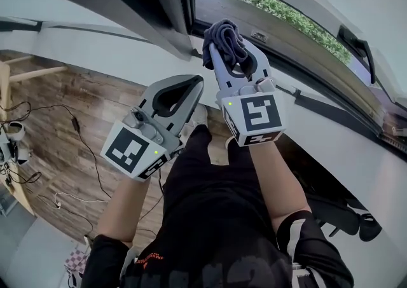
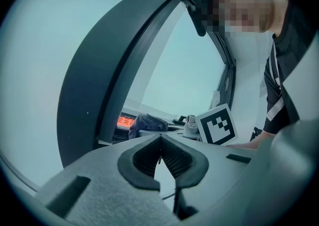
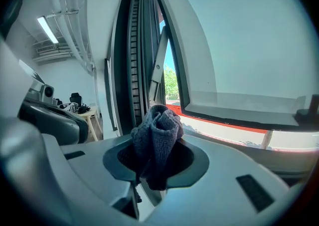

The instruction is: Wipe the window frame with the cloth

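My right tool pinched the bunched cloth just short of the window frame ahead, whose rail ran off rightward. My left tool, pressed together and empty, hung farther back.

Floor: brown wood planks. Black cables lie loose across its left side, with a thin white lead near them. At lower left the planks meet a pale grey surface, and a checkered item lies beside that edge. A black chair base stands at right.
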### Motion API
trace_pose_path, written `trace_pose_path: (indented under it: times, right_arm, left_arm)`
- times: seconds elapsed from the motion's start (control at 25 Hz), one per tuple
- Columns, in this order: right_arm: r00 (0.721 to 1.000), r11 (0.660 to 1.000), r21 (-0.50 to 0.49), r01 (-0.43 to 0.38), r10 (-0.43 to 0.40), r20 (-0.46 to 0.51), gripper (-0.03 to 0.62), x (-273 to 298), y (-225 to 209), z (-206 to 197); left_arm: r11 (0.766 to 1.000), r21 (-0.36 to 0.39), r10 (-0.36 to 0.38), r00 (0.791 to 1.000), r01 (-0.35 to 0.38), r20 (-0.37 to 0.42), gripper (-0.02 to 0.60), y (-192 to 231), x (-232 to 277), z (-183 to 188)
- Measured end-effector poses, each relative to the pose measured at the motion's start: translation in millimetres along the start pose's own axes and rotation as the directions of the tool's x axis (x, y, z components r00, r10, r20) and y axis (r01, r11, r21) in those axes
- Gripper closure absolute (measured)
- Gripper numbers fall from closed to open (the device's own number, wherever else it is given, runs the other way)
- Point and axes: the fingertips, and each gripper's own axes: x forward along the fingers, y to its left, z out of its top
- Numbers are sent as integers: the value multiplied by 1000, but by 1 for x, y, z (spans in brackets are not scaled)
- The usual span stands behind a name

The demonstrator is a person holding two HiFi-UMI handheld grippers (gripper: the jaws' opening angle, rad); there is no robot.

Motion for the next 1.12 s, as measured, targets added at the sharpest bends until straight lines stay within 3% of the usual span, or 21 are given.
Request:
trace_pose_path:
  times: [1.12]
  right_arm:
    - [996,995,42,87,-87,-4,491,-67,-63,-20]
  left_arm:
    - [995,37,-86,995,87,-42,563,-65,50,-2]
